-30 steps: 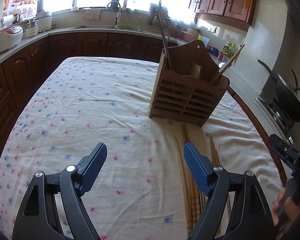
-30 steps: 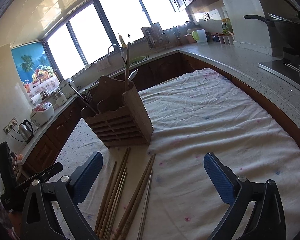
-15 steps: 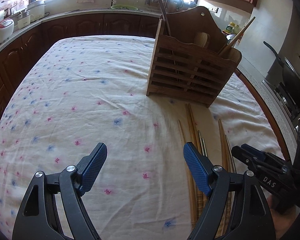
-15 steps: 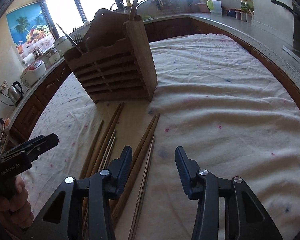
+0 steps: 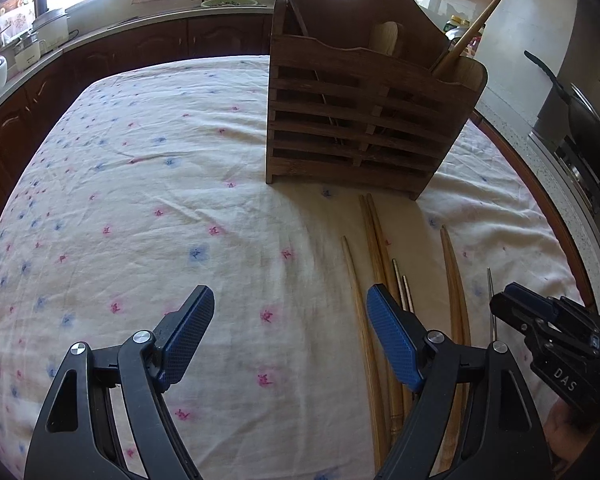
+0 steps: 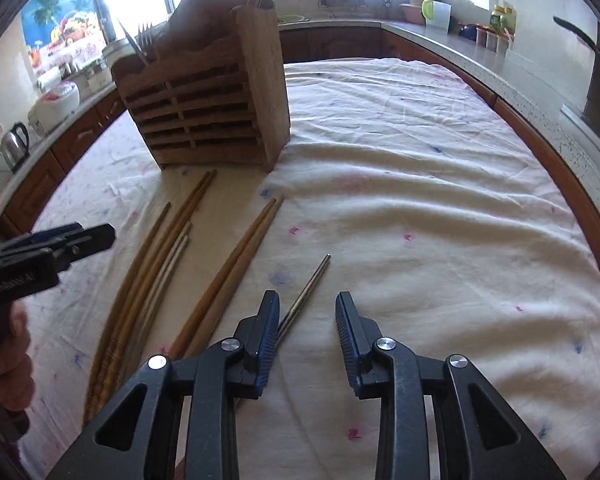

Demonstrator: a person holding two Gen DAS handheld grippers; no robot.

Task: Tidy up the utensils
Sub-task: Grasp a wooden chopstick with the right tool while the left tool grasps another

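A slatted wooden utensil holder (image 5: 364,120) stands on the flowered tablecloth, also in the right wrist view (image 6: 212,104), with forks and spoons in it. Several wooden chopsticks (image 6: 236,264) and metal chopsticks (image 6: 168,264) lie in front of it, also in the left wrist view (image 5: 376,264). One single metal chopstick (image 6: 310,288) lies apart; my right gripper (image 6: 308,320) is open just above the cloth, with this chopstick running under its left finger. My left gripper (image 5: 290,332) is open and empty, left of the chopsticks.
The table is edged by dark wooden trim (image 6: 560,184). Kitchen counters ring it, with a rice cooker (image 6: 58,100), a kettle (image 6: 14,146) and a black wok (image 5: 588,120) on the stove at the right.
Both grippers moved forward and down toward the chopsticks. My right gripper shifted right, from over the wooden pair to the single metal chopstick, and its jaws stand a little wider.
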